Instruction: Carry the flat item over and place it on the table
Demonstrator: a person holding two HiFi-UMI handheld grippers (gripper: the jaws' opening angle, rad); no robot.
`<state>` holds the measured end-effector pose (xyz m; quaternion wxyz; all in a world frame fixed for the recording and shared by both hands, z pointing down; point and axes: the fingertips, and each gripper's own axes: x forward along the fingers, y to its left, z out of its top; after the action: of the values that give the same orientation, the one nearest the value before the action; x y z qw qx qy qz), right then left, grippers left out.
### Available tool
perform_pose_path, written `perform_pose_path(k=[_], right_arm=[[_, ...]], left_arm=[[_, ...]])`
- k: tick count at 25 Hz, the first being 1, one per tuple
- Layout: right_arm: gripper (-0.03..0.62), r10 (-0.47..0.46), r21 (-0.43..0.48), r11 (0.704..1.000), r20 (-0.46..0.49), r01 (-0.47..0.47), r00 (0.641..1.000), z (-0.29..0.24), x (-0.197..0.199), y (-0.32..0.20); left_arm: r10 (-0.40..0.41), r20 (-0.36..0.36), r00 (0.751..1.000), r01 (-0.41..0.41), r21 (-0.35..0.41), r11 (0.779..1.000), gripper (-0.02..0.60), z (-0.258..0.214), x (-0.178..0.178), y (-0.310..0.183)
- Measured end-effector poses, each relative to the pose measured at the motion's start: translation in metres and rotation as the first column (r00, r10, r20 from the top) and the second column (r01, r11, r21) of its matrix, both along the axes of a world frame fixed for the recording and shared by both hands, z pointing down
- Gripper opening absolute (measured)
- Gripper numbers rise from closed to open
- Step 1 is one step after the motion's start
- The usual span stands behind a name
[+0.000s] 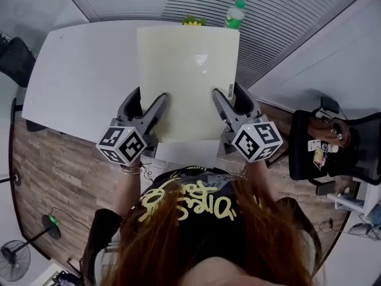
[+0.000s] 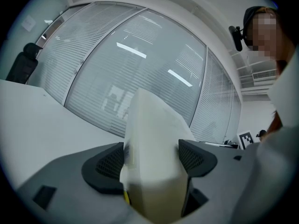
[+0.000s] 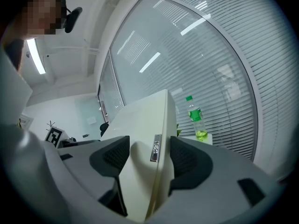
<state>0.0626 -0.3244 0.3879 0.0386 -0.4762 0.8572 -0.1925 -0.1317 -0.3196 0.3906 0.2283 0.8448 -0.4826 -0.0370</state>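
Observation:
A flat cream-coloured square board [image 1: 187,82] is held level above the white table [image 1: 83,82], gripped on both sides near its close edge. My left gripper [image 1: 159,103] is shut on its left edge, and the board [image 2: 152,143] fills the gap between the dark pads. On the right edge, my right gripper [image 1: 219,100] is shut too, with the board [image 3: 145,157] edge-on between its pads. The board's far edge reaches toward the window side of the table.
A green drink bottle [image 1: 236,14] [image 3: 196,120] and a yellow-green plant [image 1: 193,21] stand beyond the board's far edge. A black office chair [image 1: 15,58] sits at the table's left. At the right stands a black chair [image 1: 333,145] with objects on it. Blinds cover the window wall.

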Motion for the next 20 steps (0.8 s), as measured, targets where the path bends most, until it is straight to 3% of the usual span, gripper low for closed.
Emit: perform_pose_path(k=[20], right_arm=[[0.264,0.041,-0.104,0.994,-0.026,-0.043,0.999,0.044,-0.007,-0.005]], left_arm=[[0.033,0.005,0.999,-0.033,-0.098,0.995,0.367,0.046,-0.005,-0.012]])
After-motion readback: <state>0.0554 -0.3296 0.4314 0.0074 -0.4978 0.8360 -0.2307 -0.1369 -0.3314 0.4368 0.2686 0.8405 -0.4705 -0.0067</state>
